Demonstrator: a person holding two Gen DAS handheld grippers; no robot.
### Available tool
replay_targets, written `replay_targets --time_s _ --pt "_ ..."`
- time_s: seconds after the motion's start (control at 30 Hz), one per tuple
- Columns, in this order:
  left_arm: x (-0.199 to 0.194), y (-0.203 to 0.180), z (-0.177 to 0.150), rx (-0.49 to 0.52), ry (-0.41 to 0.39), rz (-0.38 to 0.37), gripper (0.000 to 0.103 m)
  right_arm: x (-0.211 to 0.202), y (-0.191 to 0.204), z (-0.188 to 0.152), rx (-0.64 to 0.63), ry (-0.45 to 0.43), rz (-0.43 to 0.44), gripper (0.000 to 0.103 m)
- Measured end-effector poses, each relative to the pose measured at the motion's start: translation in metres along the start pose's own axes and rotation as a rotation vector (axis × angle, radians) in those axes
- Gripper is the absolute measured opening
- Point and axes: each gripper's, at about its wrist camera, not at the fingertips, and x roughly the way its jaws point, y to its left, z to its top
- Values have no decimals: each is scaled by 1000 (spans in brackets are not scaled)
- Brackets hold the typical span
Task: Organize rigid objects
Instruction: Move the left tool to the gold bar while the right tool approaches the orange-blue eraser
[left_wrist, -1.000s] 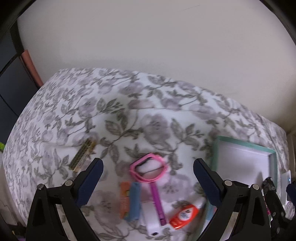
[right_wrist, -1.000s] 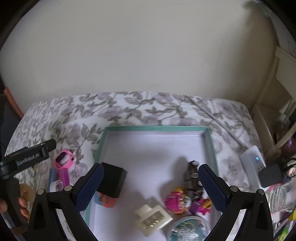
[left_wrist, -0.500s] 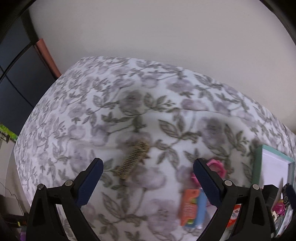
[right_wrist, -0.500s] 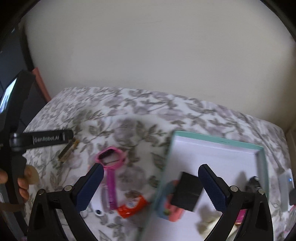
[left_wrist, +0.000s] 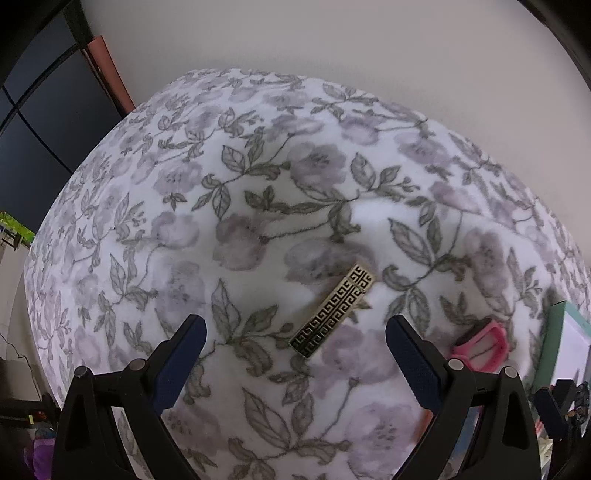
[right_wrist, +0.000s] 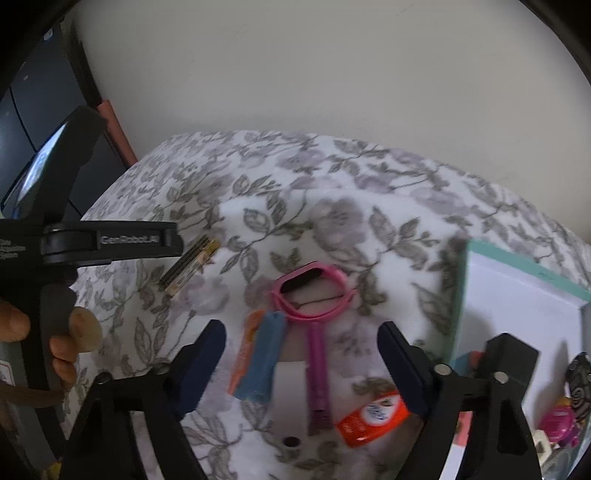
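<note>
Blue-padded left tongs (left_wrist: 293, 345) wide open, empty above gold hair clip (left_wrist: 331, 311); right tongs (right_wrist: 301, 345) narrowing, open, holding nothing.

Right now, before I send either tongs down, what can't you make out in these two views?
- White object, right wrist view: under the pink watch strap; identity unclear.
- Tray contents, right wrist view: cut off by the frame edge and the right tongs, blurred.
- Pink watch, left wrist view: partly behind a left tongs finger.
</note>
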Motion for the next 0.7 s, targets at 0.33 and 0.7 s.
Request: replay_targets --time_s 0.33,0.7 --pt "14 -7 1 58 -28 -7 97 25 5 0 58 69 55 49" --pt "25 -14 0 89 -31 -34 73 40 22 1 21 110 52 36"
